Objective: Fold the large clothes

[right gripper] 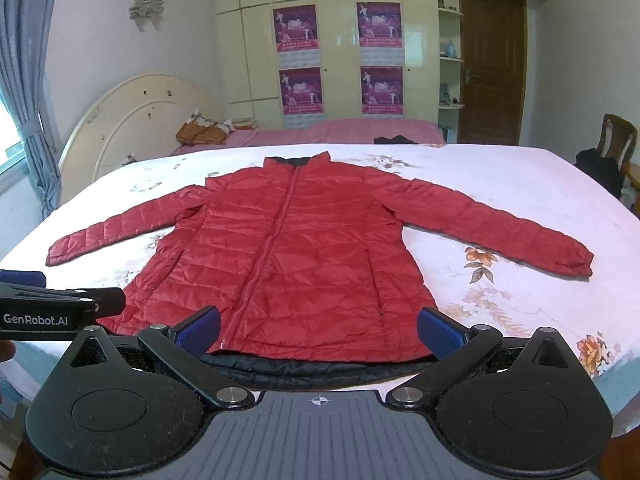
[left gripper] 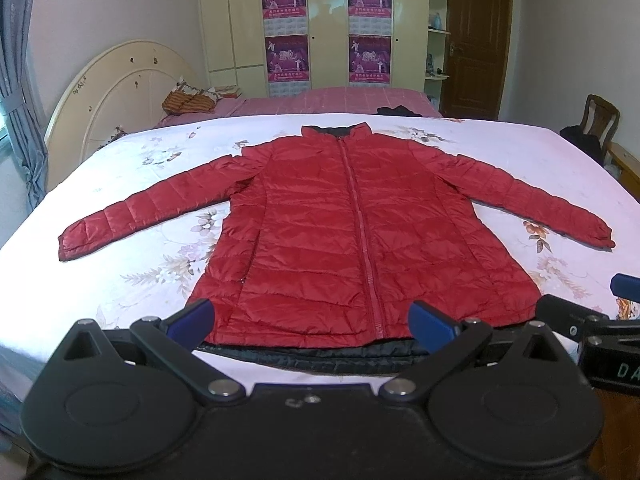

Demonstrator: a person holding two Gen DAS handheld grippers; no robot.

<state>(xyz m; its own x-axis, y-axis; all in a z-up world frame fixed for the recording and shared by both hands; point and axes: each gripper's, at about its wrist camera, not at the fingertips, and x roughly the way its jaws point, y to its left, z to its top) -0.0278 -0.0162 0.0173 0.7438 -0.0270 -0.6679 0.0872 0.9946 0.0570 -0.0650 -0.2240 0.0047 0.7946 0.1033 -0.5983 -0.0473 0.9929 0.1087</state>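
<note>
A red quilted puffer jacket (left gripper: 336, 224) lies flat, zipped, front up on the floral bedsheet (left gripper: 160, 160), sleeves spread to both sides, collar far from me; its black lining shows along the near hem. It also shows in the right wrist view (right gripper: 296, 248). My left gripper (left gripper: 314, 322) is open and empty, hovering over the near hem. My right gripper (right gripper: 320, 330) is open and empty, also over the near hem. Each gripper shows at the edge of the other's view: the right one (left gripper: 600, 320) and the left one (right gripper: 48, 304).
A cream headboard (left gripper: 120, 84) stands at the left, with a curtain (left gripper: 20, 100) beyond it. A pink bedspread (left gripper: 328, 100) with a bag and dark cloth lies behind. A wardrobe with posters (left gripper: 328, 28), a brown door (left gripper: 476, 40) and a wooden chair (left gripper: 600, 120) stand at the back right.
</note>
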